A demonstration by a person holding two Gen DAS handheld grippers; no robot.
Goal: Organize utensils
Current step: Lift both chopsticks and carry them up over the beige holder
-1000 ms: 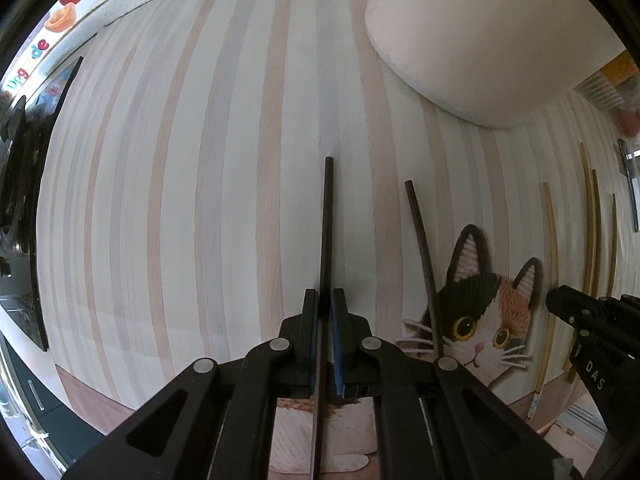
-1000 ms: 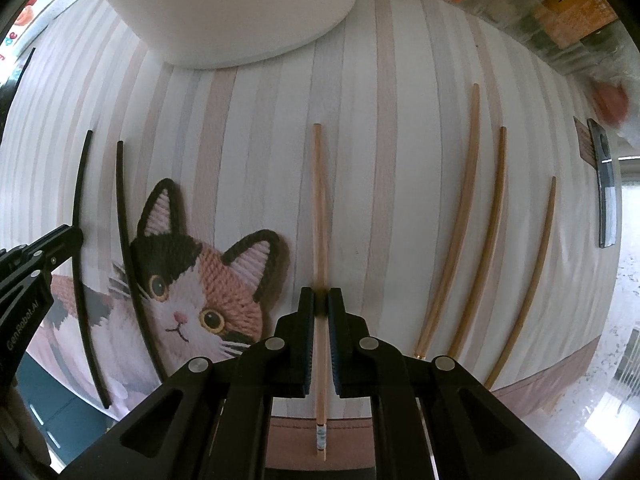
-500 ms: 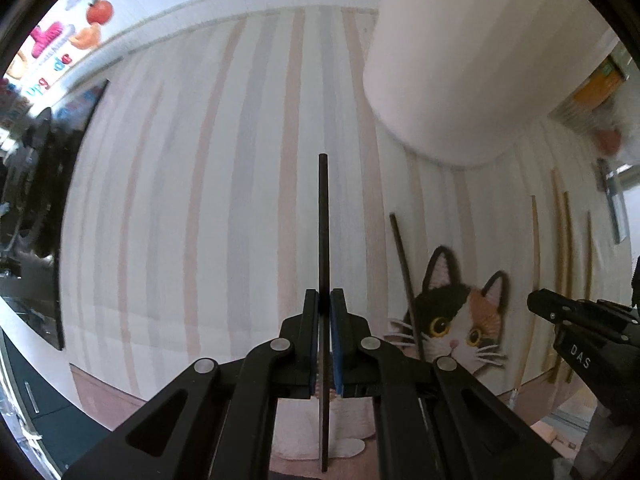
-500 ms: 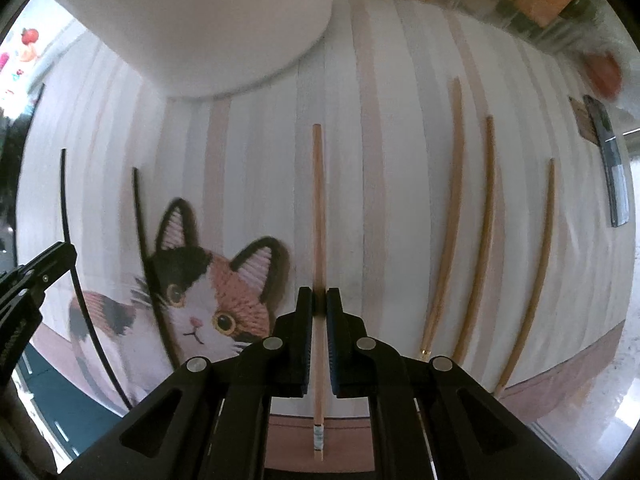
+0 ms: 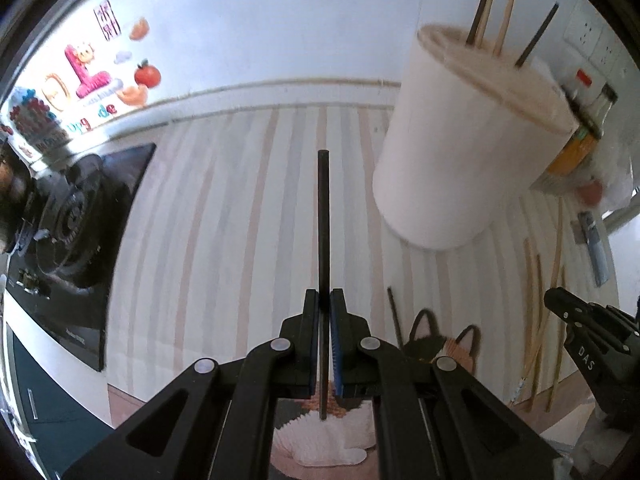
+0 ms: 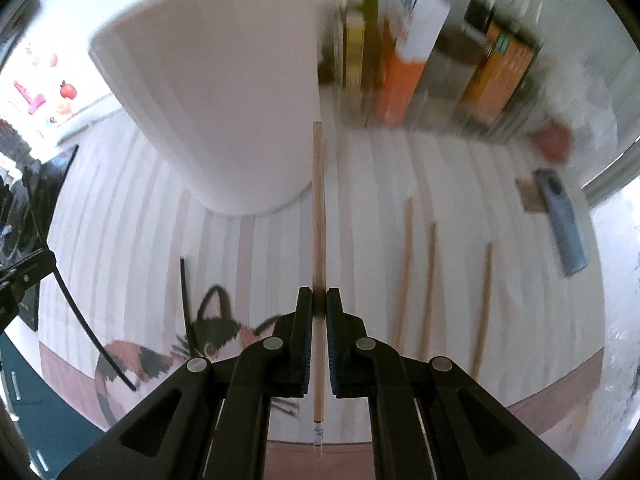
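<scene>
My left gripper [image 5: 324, 300] is shut on a black chopstick [image 5: 323, 216] and holds it lifted off the striped mat [image 5: 224, 216]. My right gripper [image 6: 319, 298] is shut on a wooden chopstick [image 6: 318, 200], also raised above the mat. A tall white holder [image 5: 464, 144] stands ahead to the right in the left wrist view, with several chopsticks [image 5: 500, 16] sticking out of its top; it also shows in the right wrist view [image 6: 224, 92]. One black chopstick [image 6: 185, 292] and three wooden chopsticks [image 6: 430, 276] lie on the mat.
A black stove [image 5: 76, 224] sits at the left. Bottles and boxes [image 6: 420, 52] stand behind the holder at the back right. A blue flat object [image 6: 562, 224] lies at the right. The mat has a cat picture [image 6: 216, 332] near its front edge.
Both grippers have lifted and tilted up with their chopsticks. The holder's top and the back wall have come into view.
</scene>
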